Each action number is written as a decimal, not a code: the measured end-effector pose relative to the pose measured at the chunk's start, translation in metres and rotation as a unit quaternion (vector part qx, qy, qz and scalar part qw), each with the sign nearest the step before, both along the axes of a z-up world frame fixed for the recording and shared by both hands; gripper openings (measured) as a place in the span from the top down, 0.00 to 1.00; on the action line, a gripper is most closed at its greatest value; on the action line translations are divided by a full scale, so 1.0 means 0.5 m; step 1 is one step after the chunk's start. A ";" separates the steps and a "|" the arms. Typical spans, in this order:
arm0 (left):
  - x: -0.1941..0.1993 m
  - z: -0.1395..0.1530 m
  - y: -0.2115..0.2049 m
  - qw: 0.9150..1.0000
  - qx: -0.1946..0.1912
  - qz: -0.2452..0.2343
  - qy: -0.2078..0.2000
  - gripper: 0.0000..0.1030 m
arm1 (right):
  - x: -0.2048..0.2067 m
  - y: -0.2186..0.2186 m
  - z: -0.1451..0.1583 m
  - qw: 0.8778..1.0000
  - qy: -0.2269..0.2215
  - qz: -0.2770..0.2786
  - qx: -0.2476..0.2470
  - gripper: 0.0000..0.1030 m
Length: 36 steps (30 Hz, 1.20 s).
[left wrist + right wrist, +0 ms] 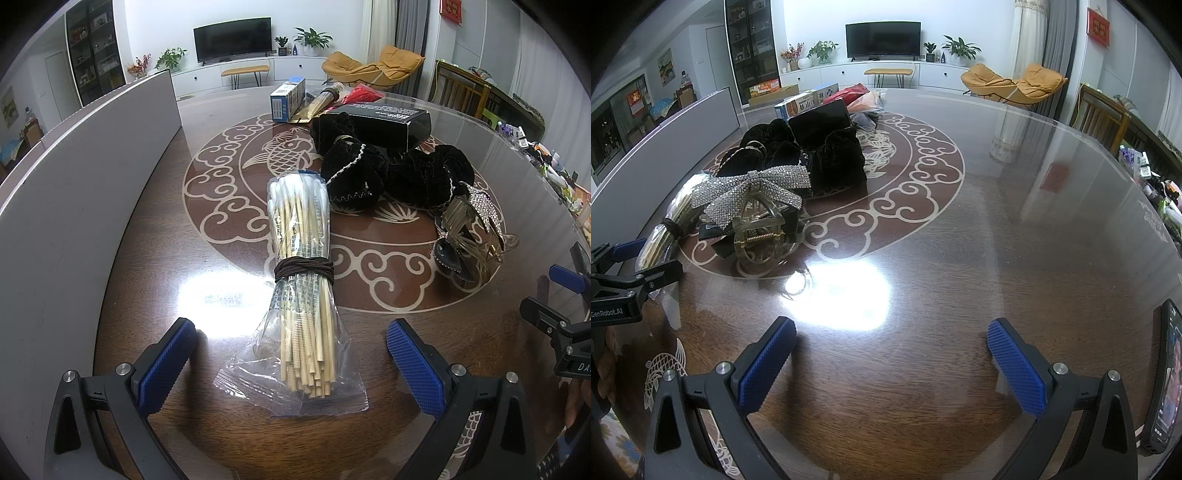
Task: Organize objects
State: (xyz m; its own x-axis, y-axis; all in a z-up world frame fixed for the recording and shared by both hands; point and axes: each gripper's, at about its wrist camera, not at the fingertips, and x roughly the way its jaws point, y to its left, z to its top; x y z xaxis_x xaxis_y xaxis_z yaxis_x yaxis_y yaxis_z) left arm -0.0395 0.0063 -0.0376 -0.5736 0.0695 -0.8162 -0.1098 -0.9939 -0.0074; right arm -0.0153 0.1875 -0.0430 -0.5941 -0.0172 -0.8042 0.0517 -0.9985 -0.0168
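A plastic bag of cotton swabs (301, 280), bound with a brown hair tie, lies on the round table (221, 295) straight ahead of my open left gripper (291, 354), its near end between the blue pads. Behind it lie black velvet scrunchies (388, 170) and a rhinestone bow hair claw (469, 236). My right gripper (892, 354) is open and empty over bare table. The hair claw (753, 214), scrunchies (812, 158) and the swab bag (661, 236) show at its left. The left gripper (624, 273) shows at the left edge.
A black box (391, 122), a blue and white box (288, 98), a tube and red packets sit at the table's far side. A grey panel (74, 206) stands along the left. A phone (1165, 376) lies at the table's right edge. Clutter lines the far right.
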 end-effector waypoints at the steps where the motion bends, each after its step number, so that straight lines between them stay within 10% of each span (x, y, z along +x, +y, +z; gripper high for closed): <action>1: 0.000 0.000 0.000 1.000 0.000 0.000 0.000 0.00 | 0.000 0.000 0.000 1.000 -0.001 0.000 0.001 0.00; 7: -0.001 -0.001 0.000 1.000 -0.001 0.000 -0.001 0.00 | 0.008 0.004 0.006 1.000 0.011 0.001 -0.010 0.00; 12: -0.031 0.008 0.006 0.999 -0.006 -0.012 -0.035 0.02 | -0.010 -0.013 0.039 0.992 -0.006 0.047 -0.115 0.00; 17: -0.049 0.029 0.019 0.999 -0.009 -0.034 -0.018 0.73 | -0.122 -0.100 0.085 0.985 -0.004 0.091 -0.147 0.00; 20: -0.027 0.031 0.004 1.000 0.004 -0.020 -0.015 0.73 | -0.184 -0.145 0.057 0.984 -0.052 0.101 -0.137 0.00; 24: 0.026 0.036 -0.027 0.999 0.034 -0.002 -0.006 0.73 | -0.173 -0.155 0.052 0.984 -0.052 0.103 -0.133 0.38; 36: 0.119 0.125 -0.047 0.995 0.087 0.002 0.047 0.73 | -0.026 -0.035 0.120 0.971 0.003 0.086 -0.224 0.40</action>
